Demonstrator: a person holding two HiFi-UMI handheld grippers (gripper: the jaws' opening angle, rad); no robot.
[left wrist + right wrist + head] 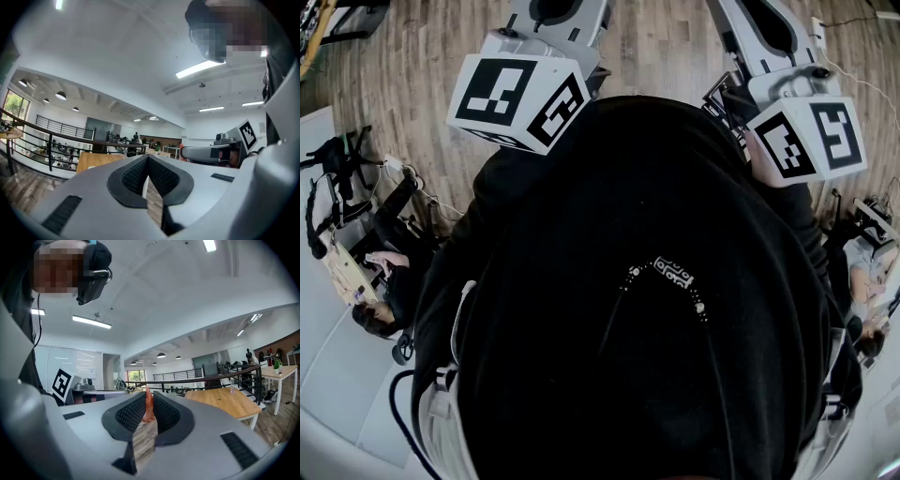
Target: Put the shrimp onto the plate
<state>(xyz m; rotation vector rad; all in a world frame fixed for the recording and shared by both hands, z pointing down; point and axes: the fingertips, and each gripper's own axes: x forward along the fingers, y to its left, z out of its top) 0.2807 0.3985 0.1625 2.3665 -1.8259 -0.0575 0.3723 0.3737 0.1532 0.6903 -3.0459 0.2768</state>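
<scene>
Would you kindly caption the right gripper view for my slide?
Right hand-held gripper shut on an orange shrimp.

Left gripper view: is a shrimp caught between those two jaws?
No, the left gripper has its jaws touching at the tips with nothing between them; the orange shrimp sits in the right gripper.

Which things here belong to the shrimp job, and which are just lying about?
Job: shrimp, held in the right gripper; left gripper, jaws together, empty. No plate in view.
Lying about: wooden table; railing; seated person.
</scene>
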